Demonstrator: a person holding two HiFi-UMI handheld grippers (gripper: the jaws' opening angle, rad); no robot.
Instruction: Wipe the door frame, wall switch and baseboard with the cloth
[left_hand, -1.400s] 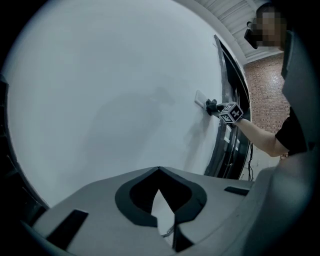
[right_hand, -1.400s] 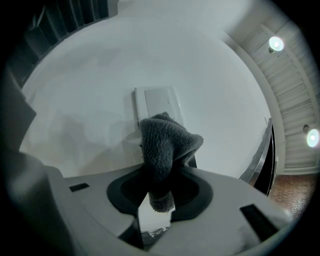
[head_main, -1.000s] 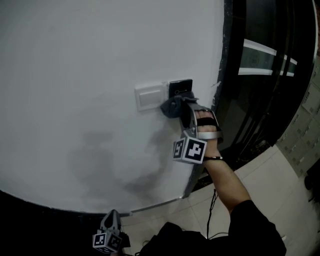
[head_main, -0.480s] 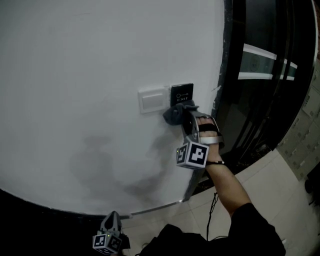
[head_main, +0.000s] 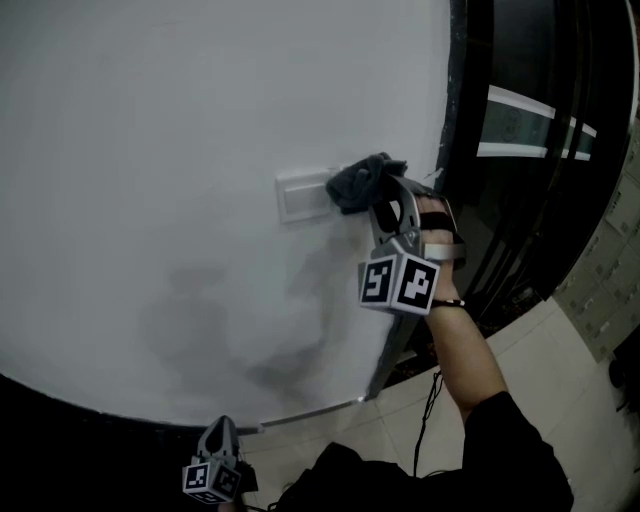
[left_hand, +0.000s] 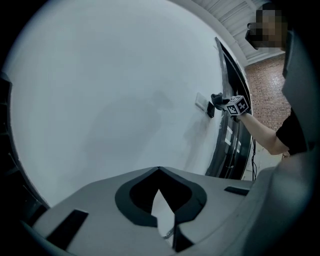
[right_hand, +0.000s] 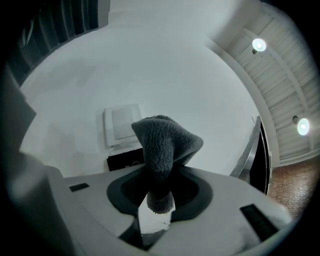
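Cloth, clamped in the right gripper's jaws, is pressing at the wall switch's 3 o'clock edge, probably needing a sweep toward 9 o'clock, while the left gripper's jaws are idling closed and empty.

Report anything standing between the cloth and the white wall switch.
Nothing visible does. The cloth, clamped in the right gripper, is at the black panel directly beside the white wall switch.

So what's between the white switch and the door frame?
Head view: the grey cloth in the right gripper; right gripper view shows a black plate behind it.
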